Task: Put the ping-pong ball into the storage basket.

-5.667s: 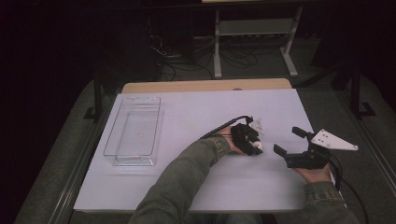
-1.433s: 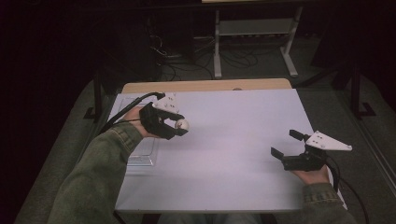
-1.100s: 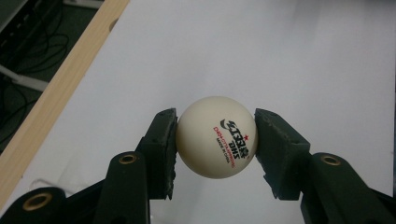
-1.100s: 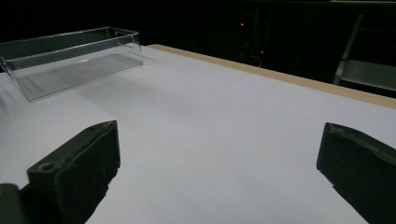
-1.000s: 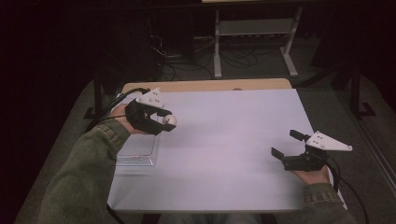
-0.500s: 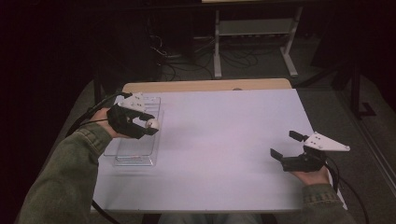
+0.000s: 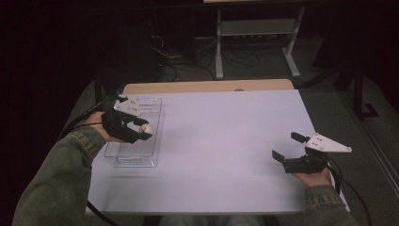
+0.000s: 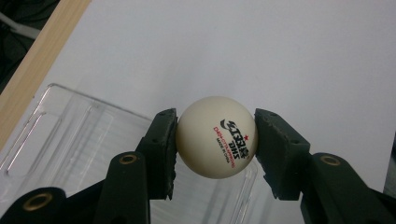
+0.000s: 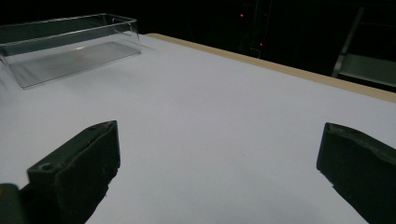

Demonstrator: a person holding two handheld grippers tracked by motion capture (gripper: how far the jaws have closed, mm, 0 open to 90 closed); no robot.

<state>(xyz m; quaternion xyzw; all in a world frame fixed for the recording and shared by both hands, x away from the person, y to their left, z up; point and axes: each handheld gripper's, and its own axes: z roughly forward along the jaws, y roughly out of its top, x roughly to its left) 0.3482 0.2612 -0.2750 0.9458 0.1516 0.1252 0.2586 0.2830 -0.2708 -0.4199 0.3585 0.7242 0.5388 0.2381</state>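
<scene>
A white table-tennis ball [image 8: 216, 137] with red and black print sits pinched between the jaws of my left gripper [image 8: 215, 140]. In the high view that left gripper [image 7: 143, 131] hovers with the ball [image 7: 147, 128] over the clear plastic tray [image 7: 136, 150] at the table's left. The tray [image 8: 56, 140] lies below the ball and looks bare inside. Far over at the right, near the front edge, my right gripper [image 7: 288, 146] stands open, nothing between its jaws. In the right gripper view, the right gripper [image 9: 219, 158] faces the white tabletop, with the tray [image 9: 65, 44] at the far left.
The white table top [image 7: 221, 136] has a wooden strip [image 7: 207, 86] along its far edge. Behind the table stand a metal shelf frame [image 7: 256, 33] and loose cables on a dark floor. A cable trails from each gripper off the table's sides.
My left gripper has carried the ball from the right middle of the table leftwards to above the clear tray. The right gripper has stayed open in its place.
</scene>
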